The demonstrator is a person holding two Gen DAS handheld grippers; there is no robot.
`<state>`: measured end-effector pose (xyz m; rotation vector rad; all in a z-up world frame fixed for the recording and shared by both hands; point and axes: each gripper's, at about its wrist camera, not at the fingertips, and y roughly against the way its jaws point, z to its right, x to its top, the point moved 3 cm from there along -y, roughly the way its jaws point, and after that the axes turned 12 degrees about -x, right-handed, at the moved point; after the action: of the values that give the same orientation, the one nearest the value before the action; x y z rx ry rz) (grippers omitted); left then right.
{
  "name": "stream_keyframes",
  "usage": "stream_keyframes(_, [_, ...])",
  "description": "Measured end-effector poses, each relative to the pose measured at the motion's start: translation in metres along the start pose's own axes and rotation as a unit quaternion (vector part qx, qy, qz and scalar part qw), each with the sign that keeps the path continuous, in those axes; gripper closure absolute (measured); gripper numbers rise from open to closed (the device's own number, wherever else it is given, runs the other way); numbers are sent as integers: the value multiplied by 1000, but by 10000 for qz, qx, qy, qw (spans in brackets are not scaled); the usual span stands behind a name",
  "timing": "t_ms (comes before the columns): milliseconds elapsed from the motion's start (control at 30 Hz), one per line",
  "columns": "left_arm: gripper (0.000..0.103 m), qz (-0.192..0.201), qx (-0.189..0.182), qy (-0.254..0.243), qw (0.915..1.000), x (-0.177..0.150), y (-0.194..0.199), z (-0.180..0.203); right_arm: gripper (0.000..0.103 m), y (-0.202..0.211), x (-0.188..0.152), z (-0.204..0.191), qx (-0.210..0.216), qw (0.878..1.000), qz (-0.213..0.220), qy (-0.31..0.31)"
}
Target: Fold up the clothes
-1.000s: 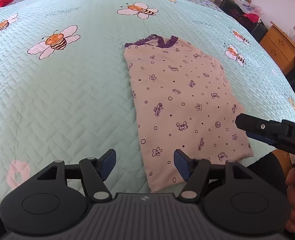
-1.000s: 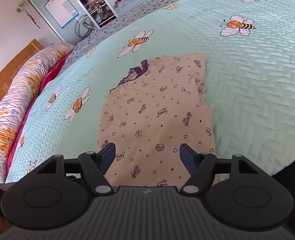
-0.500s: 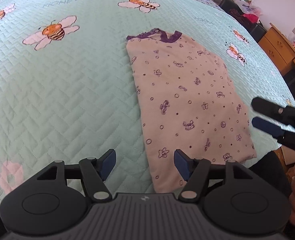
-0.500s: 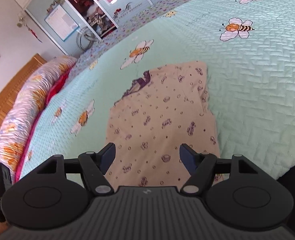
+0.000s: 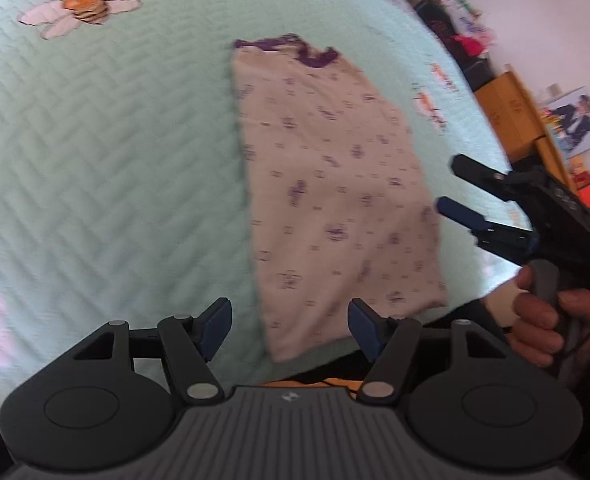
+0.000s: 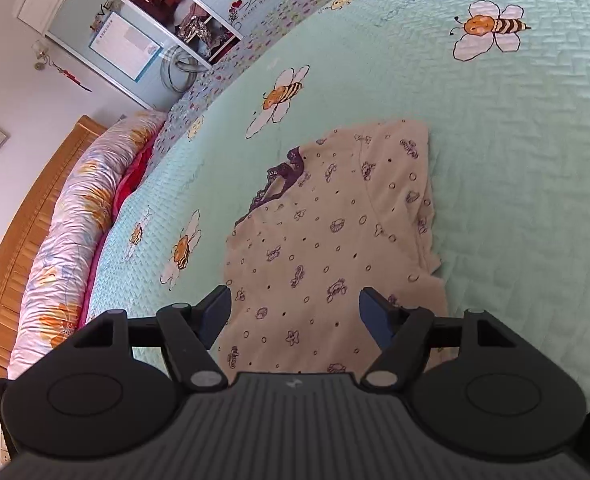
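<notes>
A cream garment (image 5: pixel 335 196) with small purple prints and a purple lace collar lies flat, folded into a long strip, on a mint quilted bedspread (image 5: pixel 95 160) printed with bees. In the left wrist view it runs from upper centre down to the lower centre, its near hem at the bed's edge. The left gripper (image 5: pixel 289 326) hovers over that hem's left corner, jaws wide, nothing between them. The right gripper (image 5: pixel 451 184) — held by a hand (image 5: pixel 543 320) at the right of the frame — points at the garment's right edge, also spread wide and empty. In the right wrist view the garment (image 6: pixel 327 248) fills the centre, its lower part between the open fingers.
</notes>
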<state>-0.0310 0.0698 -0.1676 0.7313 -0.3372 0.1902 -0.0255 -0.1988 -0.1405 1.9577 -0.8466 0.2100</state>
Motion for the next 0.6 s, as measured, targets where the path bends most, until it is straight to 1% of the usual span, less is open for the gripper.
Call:
stream_keyframes(67, [36, 251, -4, 16, 9997, -10, -6, 0, 30, 7, -4, 6, 65, 9998, 154, 116])
stream_keyframes(133, [36, 485, -55, 219, 9986, -20, -11, -4, 30, 17, -13, 12, 156, 9991, 330, 195])
stream_keyframes(167, [36, 553, -129, 339, 9978, -24, -11, -4, 30, 25, -18, 14, 104, 9993, 332, 142])
stream_keyframes(233, [36, 662, -303, 587, 9956, -32, -10, -5, 30, 41, -28, 17, -25, 9995, 315, 15])
stream_keyframes(267, [36, 679, -371, 630, 9950, -35, -10, -6, 30, 48, -30, 18, -49, 9994, 351, -9])
stream_keyframes(367, [36, 731, -317, 711, 9943, -37, -11, -12, 29, 66, -35, 23, -108, 9988, 474, -65])
stream_keyframes(433, [36, 806, -384, 816, 9927, -36, -10, -15, 28, 79, -39, 27, -147, 9983, 556, -103])
stream_keyframes(500, [36, 868, -436, 905, 9912, -34, -11, -19, 28, 81, -40, 41, -97, 9981, 465, -389])
stream_keyframes(600, [36, 887, -469, 895, 9909, -33, -13, -19, 28, 72, -44, 71, -50, 9949, 239, -976])
